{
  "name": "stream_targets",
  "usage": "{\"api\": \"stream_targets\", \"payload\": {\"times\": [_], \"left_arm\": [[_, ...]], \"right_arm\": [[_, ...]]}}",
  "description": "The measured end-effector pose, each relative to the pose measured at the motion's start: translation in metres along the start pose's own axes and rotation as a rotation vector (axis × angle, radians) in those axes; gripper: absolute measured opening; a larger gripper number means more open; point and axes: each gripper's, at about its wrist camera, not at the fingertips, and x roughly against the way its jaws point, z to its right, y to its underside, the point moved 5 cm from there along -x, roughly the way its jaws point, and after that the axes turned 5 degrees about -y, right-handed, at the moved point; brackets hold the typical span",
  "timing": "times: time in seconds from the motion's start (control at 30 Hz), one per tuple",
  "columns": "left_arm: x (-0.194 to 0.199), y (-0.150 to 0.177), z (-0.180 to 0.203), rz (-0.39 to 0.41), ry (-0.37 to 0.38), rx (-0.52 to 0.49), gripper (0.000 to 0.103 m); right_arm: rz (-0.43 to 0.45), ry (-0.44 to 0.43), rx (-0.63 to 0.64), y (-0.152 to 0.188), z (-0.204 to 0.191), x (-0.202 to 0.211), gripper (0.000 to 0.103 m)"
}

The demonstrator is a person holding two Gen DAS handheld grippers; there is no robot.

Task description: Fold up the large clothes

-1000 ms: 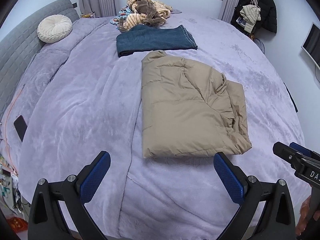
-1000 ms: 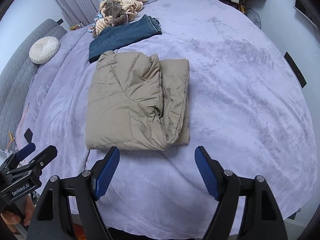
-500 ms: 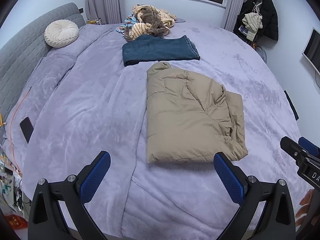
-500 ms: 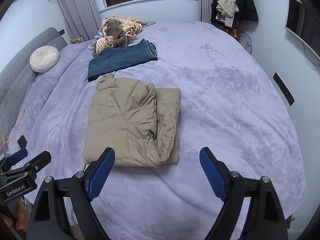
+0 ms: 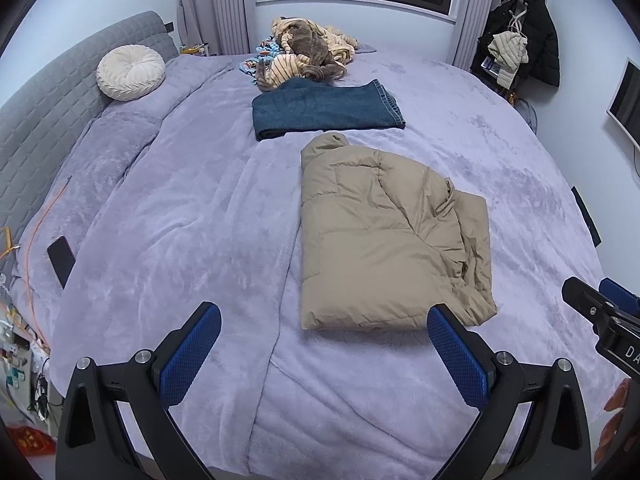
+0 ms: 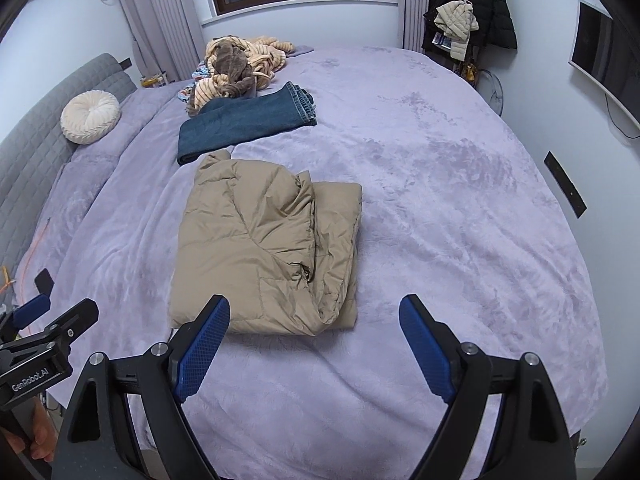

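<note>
A tan jacket (image 5: 384,236) is seen folded into a rectangle on the bed (image 5: 180,216), just in front of folded jeans (image 5: 324,110) (a heap of clothes (image 5: 308,54) lies beyond). The left gripper (image 5: 324,344) and the right gripper (image 6: 314,342) are held above the bed's near edge, fingers wide apart, nothing gripped.

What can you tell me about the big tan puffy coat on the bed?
The tan puffy coat is quilted and looks slightly shiny, like a down jacket. It lies folded into a thick rectangle on the purple blanket, collar end toward the folded jeans, with bunched layers along its right edge. Nothing holds it.
</note>
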Motion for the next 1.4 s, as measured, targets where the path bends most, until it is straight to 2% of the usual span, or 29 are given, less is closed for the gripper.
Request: {"api": "stream_targets", "payload": {"times": [1.4], "left_arm": [[0.0038,0.0014,-0.0048,0.007,-0.014,0.013,0.103]], "right_arm": [[-0.002,0.010,0.010,-0.0030,0.0000,0.0026,0.089]]}}
